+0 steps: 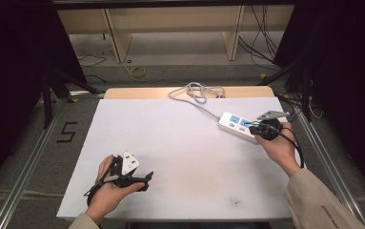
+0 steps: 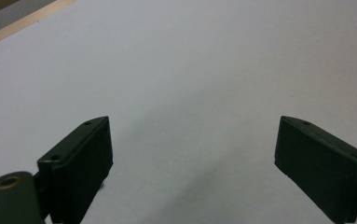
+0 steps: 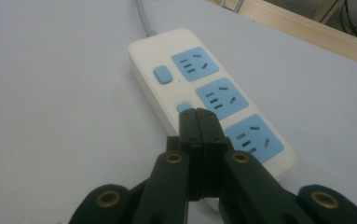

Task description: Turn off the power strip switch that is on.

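A white power strip (image 1: 231, 122) with three blue sockets and small blue switches lies at the right side of the white table sheet (image 1: 180, 152). My right gripper (image 1: 254, 128) is over it, shut with nothing between the jaws. In the right gripper view the closed tips (image 3: 197, 112) sit at the second blue switch (image 3: 182, 108) of the strip (image 3: 167, 56); whether they press it I cannot tell. My left gripper (image 1: 144, 179) rests low at the front left of the sheet. Its jaws (image 2: 192, 135) stand wide open over bare white surface, holding nothing.
The strip's grey cable (image 1: 197, 91) runs back to a coil at the table's far wooden edge (image 1: 142, 92). Metal rails flank the table on both sides. Beyond the table are shelves and loose floor cables.
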Demonstrator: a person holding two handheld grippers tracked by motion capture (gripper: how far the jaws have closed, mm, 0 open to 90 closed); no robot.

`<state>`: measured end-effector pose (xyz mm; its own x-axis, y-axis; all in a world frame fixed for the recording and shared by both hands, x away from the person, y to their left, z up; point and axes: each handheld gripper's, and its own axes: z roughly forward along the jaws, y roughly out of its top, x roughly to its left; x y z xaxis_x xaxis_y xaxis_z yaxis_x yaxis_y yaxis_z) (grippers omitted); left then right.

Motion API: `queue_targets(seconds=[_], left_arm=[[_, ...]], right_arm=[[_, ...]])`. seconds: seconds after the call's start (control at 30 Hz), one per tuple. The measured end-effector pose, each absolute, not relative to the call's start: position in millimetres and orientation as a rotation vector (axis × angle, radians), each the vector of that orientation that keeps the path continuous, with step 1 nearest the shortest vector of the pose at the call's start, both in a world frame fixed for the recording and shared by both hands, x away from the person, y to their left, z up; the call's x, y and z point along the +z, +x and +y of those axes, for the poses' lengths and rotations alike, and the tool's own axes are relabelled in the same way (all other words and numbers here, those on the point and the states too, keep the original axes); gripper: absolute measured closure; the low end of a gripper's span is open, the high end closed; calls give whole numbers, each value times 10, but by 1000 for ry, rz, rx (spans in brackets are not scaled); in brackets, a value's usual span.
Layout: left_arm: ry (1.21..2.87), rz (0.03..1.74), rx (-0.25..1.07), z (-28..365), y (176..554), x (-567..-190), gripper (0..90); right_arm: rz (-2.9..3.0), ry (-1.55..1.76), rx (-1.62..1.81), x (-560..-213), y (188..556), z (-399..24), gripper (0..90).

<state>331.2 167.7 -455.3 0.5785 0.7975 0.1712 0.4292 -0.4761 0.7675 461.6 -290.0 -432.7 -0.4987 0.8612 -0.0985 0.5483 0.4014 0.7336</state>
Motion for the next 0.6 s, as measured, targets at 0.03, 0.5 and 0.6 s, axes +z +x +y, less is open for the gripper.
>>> queue_targets(seconds=[0.03, 0.5, 0.6], left_arm=[[2116, 974, 686, 1676, 3313, -4554, 108], [2120, 972, 682, 1669, 3316, -4558, 109], [2119, 971, 682, 1668, 3315, -4556, 109]], right_arm=[[2193, 1205, 893, -4327, 4640, -2892, 900], [2223, 1202, 878, -4379, 4762, -2811, 900], [2228, 1204, 868, -4397, 4786, -2801, 900]])
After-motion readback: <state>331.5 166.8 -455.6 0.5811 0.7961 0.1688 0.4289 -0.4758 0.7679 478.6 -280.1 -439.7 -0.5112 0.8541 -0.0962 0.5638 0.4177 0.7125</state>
